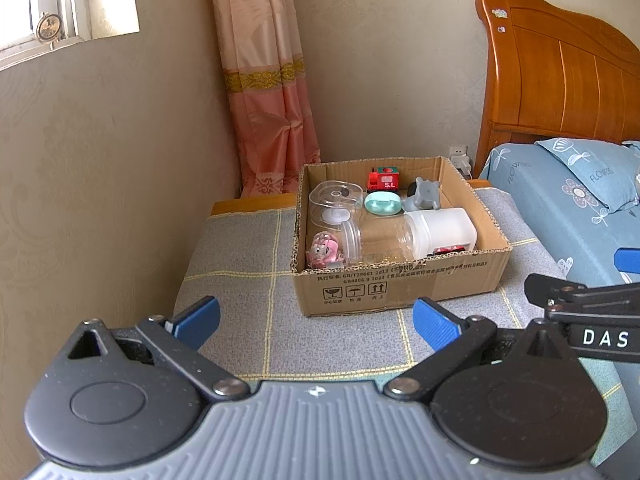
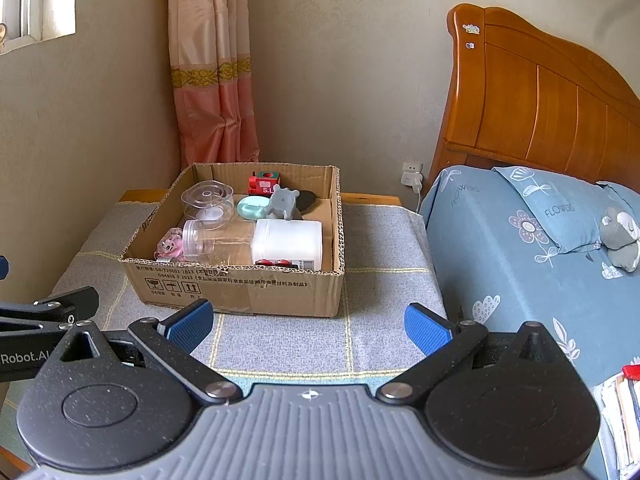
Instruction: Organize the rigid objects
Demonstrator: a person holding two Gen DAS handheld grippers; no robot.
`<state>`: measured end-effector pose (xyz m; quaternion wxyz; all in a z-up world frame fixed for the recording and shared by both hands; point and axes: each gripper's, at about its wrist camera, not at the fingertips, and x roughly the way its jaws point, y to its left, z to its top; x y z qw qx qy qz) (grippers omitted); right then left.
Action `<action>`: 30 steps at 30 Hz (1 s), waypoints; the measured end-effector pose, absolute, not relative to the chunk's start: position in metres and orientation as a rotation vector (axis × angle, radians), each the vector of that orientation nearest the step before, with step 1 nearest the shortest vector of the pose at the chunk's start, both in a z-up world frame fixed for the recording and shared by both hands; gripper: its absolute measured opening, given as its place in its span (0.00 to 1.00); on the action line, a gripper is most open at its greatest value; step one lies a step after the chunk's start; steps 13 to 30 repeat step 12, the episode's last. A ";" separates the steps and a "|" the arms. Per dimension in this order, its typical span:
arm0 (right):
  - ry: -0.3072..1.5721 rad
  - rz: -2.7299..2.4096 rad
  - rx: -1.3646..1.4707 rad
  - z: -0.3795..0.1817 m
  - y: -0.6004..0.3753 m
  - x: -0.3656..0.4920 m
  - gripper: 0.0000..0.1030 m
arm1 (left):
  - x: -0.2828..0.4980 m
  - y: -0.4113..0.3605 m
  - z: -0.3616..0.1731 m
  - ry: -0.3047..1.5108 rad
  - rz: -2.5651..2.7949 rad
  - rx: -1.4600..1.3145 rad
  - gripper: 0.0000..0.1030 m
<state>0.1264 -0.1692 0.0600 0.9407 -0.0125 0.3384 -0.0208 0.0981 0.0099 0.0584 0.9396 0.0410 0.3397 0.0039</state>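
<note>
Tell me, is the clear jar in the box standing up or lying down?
Lying down: the clear jar rests sideways in the cardboard box.

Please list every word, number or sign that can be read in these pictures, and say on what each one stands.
"S.L": red toy train in the cardboard box.
"GB/T29601 2013": box front; the Chinese print beside it is too small to read.
Three handling symbols: box front.
"FLOWERS": blue bedding.
"DAS": right tool.
"Robot.AI": left tool.
"1": medal at the window.

A: The box (image 1: 400, 286) is plain brown corrugated cardboard, matt. The jar (image 1: 378, 240) inside is clear, glossy plastic.

B: Yes. The cloth (image 2: 380, 240) under it looks like rough woven fabric. The headboard (image 2: 540, 100) is wood, varnished and shiny.
</note>
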 end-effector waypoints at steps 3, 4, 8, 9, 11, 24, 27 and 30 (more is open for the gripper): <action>0.691 -0.043 -0.027 0.060 -0.169 0.126 1.00 | 0.098 0.010 0.058 0.694 0.008 0.084 0.99; 0.691 -0.044 -0.028 0.060 -0.169 0.126 1.00 | 0.098 0.010 0.058 0.693 0.008 0.084 0.99; 0.691 -0.043 -0.028 0.059 -0.169 0.126 1.00 | 0.098 0.010 0.058 0.692 0.008 0.085 0.99; 0.691 -0.043 -0.028 0.060 -0.170 0.125 1.00 | 0.098 0.010 0.058 0.691 0.008 0.085 0.99; 0.691 -0.044 -0.027 0.060 -0.170 0.126 1.00 | 0.097 0.010 0.058 0.690 0.007 0.085 0.99; 0.690 -0.044 -0.028 0.059 -0.169 0.125 1.00 | 0.097 0.010 0.058 0.689 0.007 0.086 0.99; 0.690 -0.044 -0.028 0.059 -0.169 0.125 1.00 | 0.097 0.010 0.058 0.689 0.007 0.086 0.99; 0.690 -0.044 -0.028 0.059 -0.169 0.125 1.00 | 0.097 0.010 0.058 0.689 0.007 0.086 0.99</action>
